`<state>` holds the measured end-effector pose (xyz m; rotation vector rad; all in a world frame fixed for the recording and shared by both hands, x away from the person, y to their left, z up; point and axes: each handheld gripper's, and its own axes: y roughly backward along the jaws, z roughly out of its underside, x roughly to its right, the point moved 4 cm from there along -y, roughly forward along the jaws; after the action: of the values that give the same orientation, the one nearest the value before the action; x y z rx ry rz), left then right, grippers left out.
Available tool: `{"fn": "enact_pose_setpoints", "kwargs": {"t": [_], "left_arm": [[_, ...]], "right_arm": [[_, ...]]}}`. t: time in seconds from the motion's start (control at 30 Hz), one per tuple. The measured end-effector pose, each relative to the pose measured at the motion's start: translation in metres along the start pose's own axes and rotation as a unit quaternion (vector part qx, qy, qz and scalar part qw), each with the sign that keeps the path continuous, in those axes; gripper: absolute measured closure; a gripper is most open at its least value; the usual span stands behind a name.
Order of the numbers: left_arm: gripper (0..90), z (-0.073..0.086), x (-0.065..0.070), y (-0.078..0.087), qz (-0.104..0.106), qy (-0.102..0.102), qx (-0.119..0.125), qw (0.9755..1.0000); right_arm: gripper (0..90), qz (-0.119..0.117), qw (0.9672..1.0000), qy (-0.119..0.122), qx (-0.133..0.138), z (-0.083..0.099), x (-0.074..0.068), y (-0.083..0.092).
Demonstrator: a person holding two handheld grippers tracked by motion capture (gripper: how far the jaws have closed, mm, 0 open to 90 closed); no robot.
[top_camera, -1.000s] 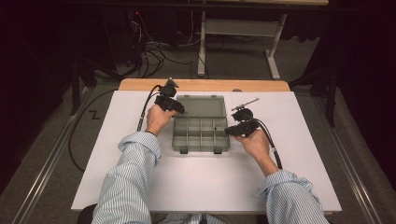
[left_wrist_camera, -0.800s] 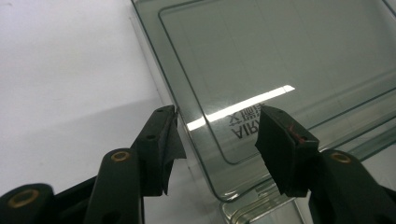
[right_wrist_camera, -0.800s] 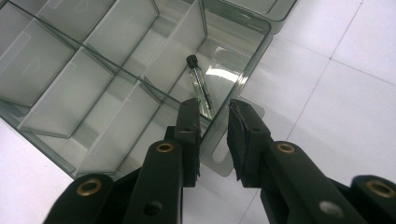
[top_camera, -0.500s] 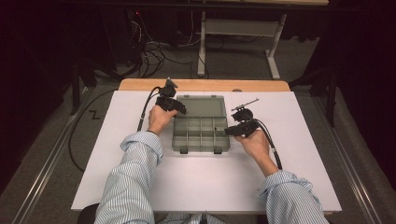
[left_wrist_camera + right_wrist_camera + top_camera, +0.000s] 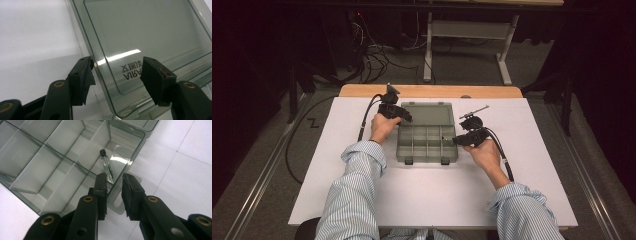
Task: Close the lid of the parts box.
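The organizer box (image 5: 427, 145) is sitting in the middle of the white table (image 5: 422, 200) with its clear lid (image 5: 140, 37) already lying back flat toward the far edge, and 1 screw (image 5: 107, 166) is lying in the compartment at the box's right end, so the opening looks done and the filling seems barely started. The left gripper (image 5: 116, 72) is hovering at the lid's left edge; its jaws have just been opening and are now standing wide, with the lid's rim between them but not pinched. The right gripper (image 5: 114, 188) is standing narrow, its jaws straddling the box's right wall above the screw, and I cannot tell whether the pads are pressing on that wall. A second long screw (image 5: 474, 112) is waiting on the table just behind the right gripper, near the box. Nothing is blocking either hand; cables and a stand are sitting well beyond the table.
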<state>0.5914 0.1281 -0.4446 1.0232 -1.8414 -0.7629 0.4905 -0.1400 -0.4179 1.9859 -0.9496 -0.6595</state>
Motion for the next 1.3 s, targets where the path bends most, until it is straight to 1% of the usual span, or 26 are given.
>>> {"fn": "enact_pose_setpoints", "kwargs": {"t": [0.03, 0.2, 0.33, 0.47, 0.73, 0.9, 1.3], "left_arm": [[41.6, 0.000, 0.000, 0.000, 0.004, 0.002, 0.000, 1.0000], [40.9, 0.000, 0.000, -0.001, 0.006, 0.002, -0.001, 1.0000], [41.5, 0.000, 0.001, 0.000, 0.002, -0.003, 0.002, 1.0000], [44.1, -0.001, 0.002, 0.004, -0.004, -0.014, 0.007, 0.9999], [45.5, -0.002, 0.006, 0.014, -0.006, -0.029, 0.021, 0.9993], [46.1, -0.002, 0.010, 0.020, -0.011, -0.044, 0.029, 0.9986], [47.9, -0.002, 0.017, 0.033, -0.020, -0.069, 0.039, 0.9967]], "right_arm": [[76.2, 0.000, 1.0000, 0.000, 0.000, 0.000, 0.000, 0.000], [76.2, 0.000, 1.0000, 0.000, 0.000, 0.000, 0.000, 0.000], [76.3, -0.001, 1.0000, 0.000, -0.001, 0.000, 0.000, 0.000], [76.2, 0.000, 1.0000, -0.001, -0.002, 0.000, 0.000, 0.000], [76.3, 0.002, 1.0000, -0.001, -0.005, -0.001, 0.000, 0.000], [76.3, 0.000, 1.0000, -0.002, -0.006, -0.001, 0.000, 0.000], [76.3, 0.002, 1.0000, -0.003, -0.008, -0.001, -0.001, 0.000]]}}
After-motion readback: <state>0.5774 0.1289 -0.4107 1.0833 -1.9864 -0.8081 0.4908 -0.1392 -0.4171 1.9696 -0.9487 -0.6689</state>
